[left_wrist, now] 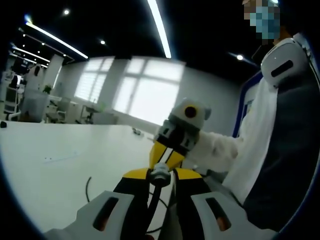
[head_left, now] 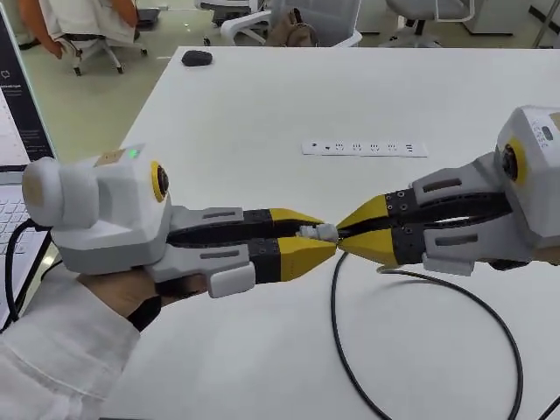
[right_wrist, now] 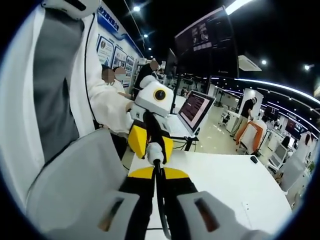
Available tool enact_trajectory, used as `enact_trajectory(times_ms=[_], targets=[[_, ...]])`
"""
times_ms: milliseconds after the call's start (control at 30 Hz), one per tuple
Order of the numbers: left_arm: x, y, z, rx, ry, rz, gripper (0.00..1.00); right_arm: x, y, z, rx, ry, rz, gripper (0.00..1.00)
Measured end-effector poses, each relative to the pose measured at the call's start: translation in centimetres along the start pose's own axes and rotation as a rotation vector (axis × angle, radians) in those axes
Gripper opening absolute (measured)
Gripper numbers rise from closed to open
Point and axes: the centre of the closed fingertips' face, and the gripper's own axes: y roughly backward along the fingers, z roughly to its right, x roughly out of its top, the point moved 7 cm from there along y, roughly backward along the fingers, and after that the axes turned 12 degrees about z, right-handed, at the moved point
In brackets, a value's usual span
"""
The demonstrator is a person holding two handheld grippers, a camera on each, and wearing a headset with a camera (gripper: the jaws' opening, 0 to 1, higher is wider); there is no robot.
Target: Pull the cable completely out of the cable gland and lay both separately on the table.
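A: Left gripper (head_left: 325,234), lower left of head view, nearest. Jaws?
B: Nearly shut, yellow tips pinched on white cable gland (head_left: 317,232), centre frame, lifted off table (head_left: 262,114). Same grip in left gripper view, gland at own tips.
A: Right gripper (head_left: 341,238)?
B: At right edge, tip to tip with left. Narrowly parted, closed on black cable (head_left: 332,306) right at gland's end.
A: Cable out of gland?
B: Can't tell; looks joined in right gripper view. Rest of cable looping down onto table, lower right.
A: Anything else?
B: Power strip (head_left: 365,149) flat at mid table, dark mouse (head_left: 196,58) upper left.
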Motion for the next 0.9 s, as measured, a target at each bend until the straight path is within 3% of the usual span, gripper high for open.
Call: enact_trajectory(times_ms=[133,267,333,533,900], targets=[[-0.3,-0.5,0.3,-0.009,-0.073,-0.035,0.21,0.2,0.1,0.1,-0.015,-0.032,0.025,0.03],[-0.6,-0.8,0.1,0.020,-0.063,-0.031,0.19,0.0,0.1,-0.1,-0.014,-0.028,0.015,0.03],[-0.6,-0.8,0.2,0.040,0.006,-0.003,0.18,0.0,0.2,-0.1,-0.017,-0.029,0.018,0.03],[-0.5,-0.7,0.2,0.019,-0.019,-0.010,0.18,-0.1,0.3,-0.3,-0.014,-0.032,0.019,0.03],[-0.6,0.0,-0.3,0.033,-0.020,-0.041,0.18,-1.0,1.3,-0.3,-0.039,-0.055,0.002,0.02]])
